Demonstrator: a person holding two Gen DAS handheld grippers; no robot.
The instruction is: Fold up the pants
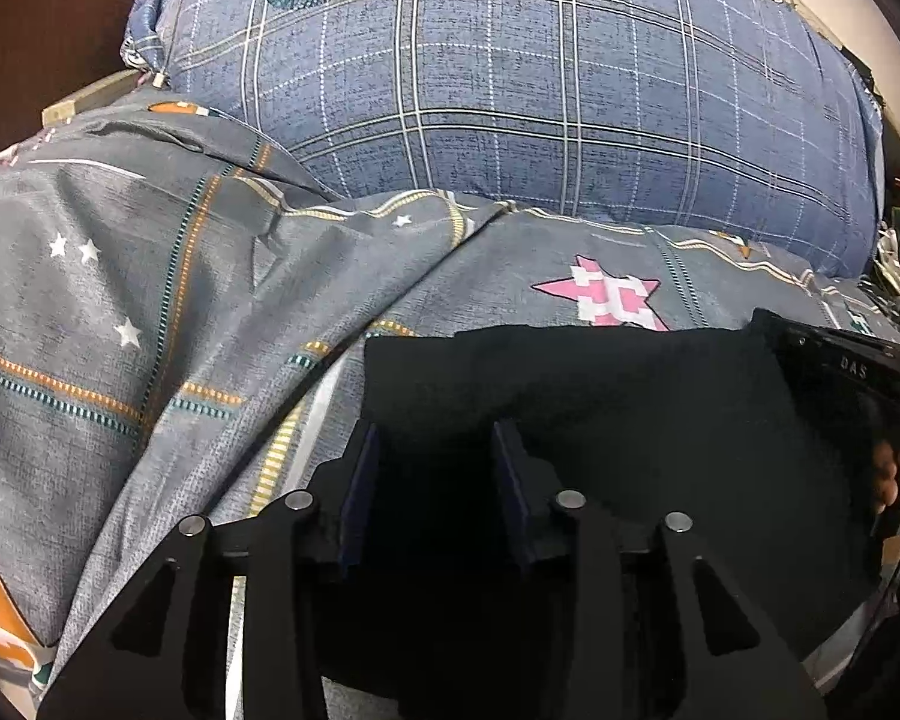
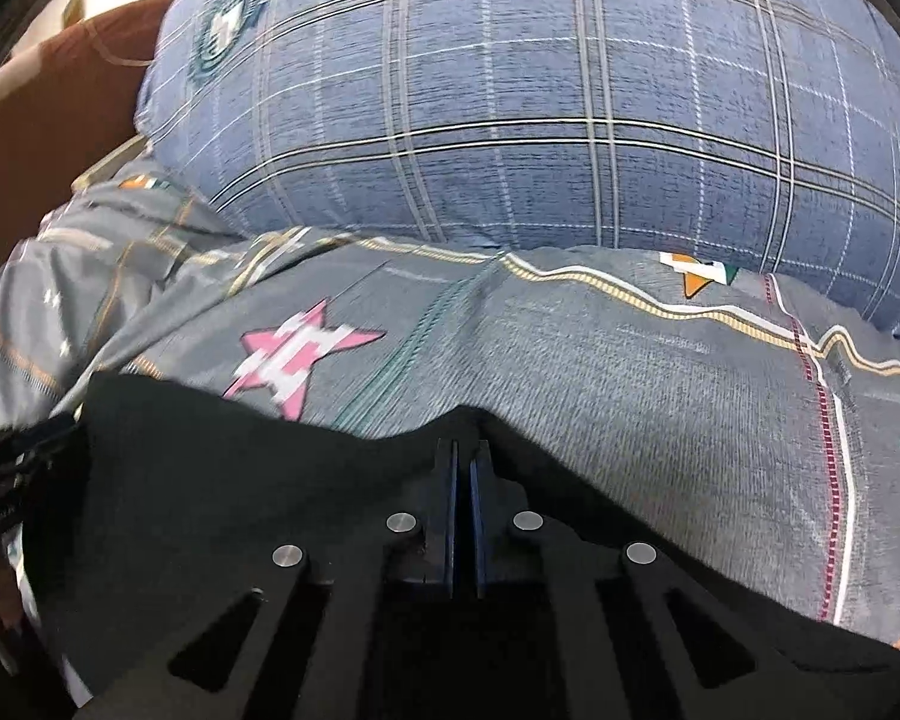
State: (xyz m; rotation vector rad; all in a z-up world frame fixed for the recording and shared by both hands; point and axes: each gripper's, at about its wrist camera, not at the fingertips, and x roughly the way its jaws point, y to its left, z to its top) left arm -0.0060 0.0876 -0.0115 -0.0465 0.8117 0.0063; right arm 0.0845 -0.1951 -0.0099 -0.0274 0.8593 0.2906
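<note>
While the left gripper (image 1: 435, 450) stands spread over the black pants (image 1: 600, 396), the right gripper (image 2: 465, 456) pinches their far edge; they lie folded flat on the grey star-printed bedspread (image 1: 150, 300), before a blue plaid pillow (image 1: 540, 90).

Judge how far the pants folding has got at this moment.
Done: black pants lie as a compact rectangle on the bedsheet. In hand: right hand-held gripper shut at their far edge; left hand-held gripper open over them. Left: any final fold, not yet visible.
</note>
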